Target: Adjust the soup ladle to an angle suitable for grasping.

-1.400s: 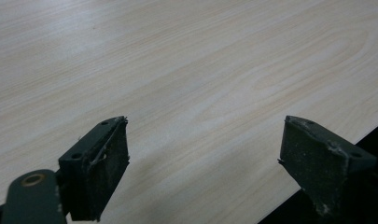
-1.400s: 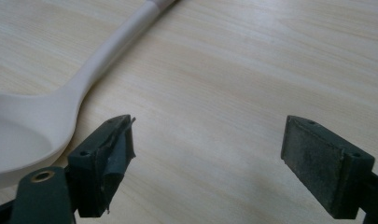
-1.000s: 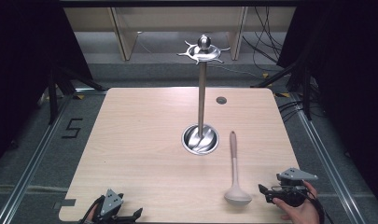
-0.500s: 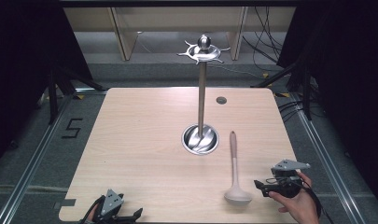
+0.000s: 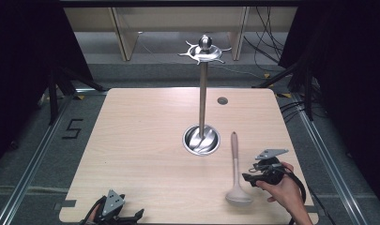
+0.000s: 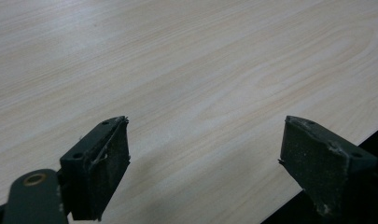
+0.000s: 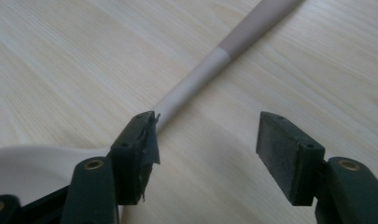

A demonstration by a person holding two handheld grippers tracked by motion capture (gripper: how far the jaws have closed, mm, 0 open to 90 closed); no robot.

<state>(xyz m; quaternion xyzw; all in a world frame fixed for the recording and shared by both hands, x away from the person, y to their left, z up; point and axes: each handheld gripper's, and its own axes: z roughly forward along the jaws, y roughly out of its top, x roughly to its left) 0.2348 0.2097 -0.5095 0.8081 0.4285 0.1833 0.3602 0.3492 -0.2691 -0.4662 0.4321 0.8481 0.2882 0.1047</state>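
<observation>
From the high view, the pale beige ladle with a rounded bowl and a darker tan handle end (image 5: 235,168) lies flat on the light wooden table (image 5: 145,140), just beside the right gripper (image 5: 249,177), its bowl nearest that gripper's tips and its handle running away toward the steel utensil stand with a round base, tall post and hooked crown (image 5: 202,108). The left gripper (image 5: 126,216) rests well apart at the table's near edge.

In the left gripper view its jaws stand spread over bare wood.

In the right gripper view the right gripper (image 7: 205,140) has just been closing its jaws, yet they remain apart and press on nothing; the ladle (image 7: 200,74) passes behind one jaw, not between the two. It looks light, stiff and smooth, likely silicone or plastic, so slippery. The slim neck just above the bowl seems the best hold, though bowl-heavy balance may tip it.
</observation>
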